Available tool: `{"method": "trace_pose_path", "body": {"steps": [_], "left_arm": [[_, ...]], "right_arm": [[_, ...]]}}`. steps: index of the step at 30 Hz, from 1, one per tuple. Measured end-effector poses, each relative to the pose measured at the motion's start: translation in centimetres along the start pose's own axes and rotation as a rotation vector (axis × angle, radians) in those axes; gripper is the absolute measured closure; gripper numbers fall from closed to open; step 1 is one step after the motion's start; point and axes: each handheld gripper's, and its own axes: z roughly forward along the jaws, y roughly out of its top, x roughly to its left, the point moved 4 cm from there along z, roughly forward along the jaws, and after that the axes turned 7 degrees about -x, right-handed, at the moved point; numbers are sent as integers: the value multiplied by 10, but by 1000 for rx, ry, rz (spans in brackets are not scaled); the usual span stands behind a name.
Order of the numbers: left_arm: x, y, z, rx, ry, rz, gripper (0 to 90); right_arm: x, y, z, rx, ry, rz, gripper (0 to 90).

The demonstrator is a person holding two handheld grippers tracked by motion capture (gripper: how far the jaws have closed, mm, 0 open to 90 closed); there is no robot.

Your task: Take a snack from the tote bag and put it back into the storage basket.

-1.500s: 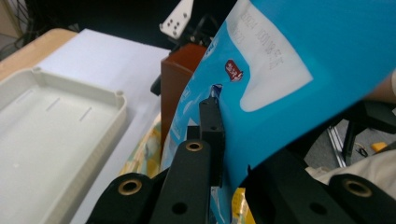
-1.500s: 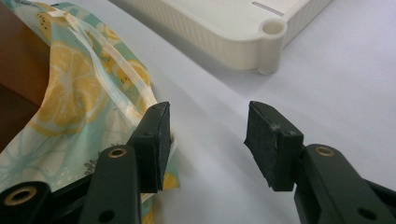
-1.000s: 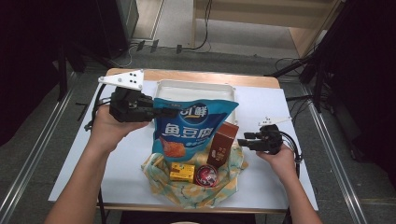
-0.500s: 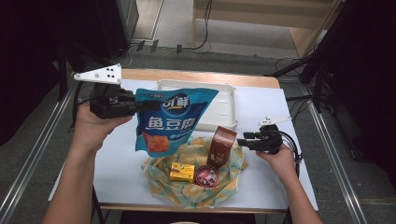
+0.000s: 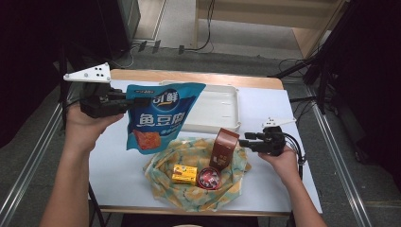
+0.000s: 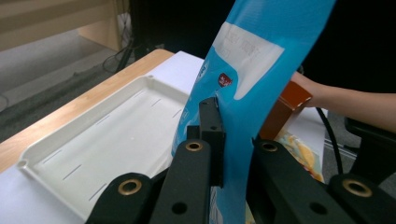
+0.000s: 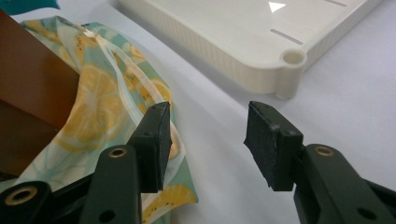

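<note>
Lifted leftward off the cloth [image 5: 198,189], blue snack bag [image 5: 158,118] hangs pinched in left gripper [image 5: 137,100] above table's left edge; tray [image 5: 215,111] awaits. Right gripper [image 7: 205,142] gapes, empty; box [image 5: 223,147], tins remain.

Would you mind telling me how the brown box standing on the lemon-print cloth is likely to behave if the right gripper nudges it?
The brown box stands upright, tall and narrow, so it would probably tip rather than slide. Its footing is the crumpled lemon-print cloth, likely uneven, which adds to that. It looks like stiff card, so it should keep its shape. The right gripper, jaws open, sits beside it.
</note>
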Motion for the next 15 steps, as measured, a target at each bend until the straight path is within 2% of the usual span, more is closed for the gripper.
{"method": "trace_pose_path", "body": {"steps": [7, 12, 15], "left_arm": [[19, -10, 6, 23, 4, -56, 892], [24, -9, 17, 71, 16, -50, 892], [29, -4, 22, 83, 24, -54, 892]], "right_arm": [[7, 3, 0, -31, 19, -12, 509], [10, 6, 0, -43, 22, -29, 509], [11, 7, 1, -45, 21, -29, 508]]}}
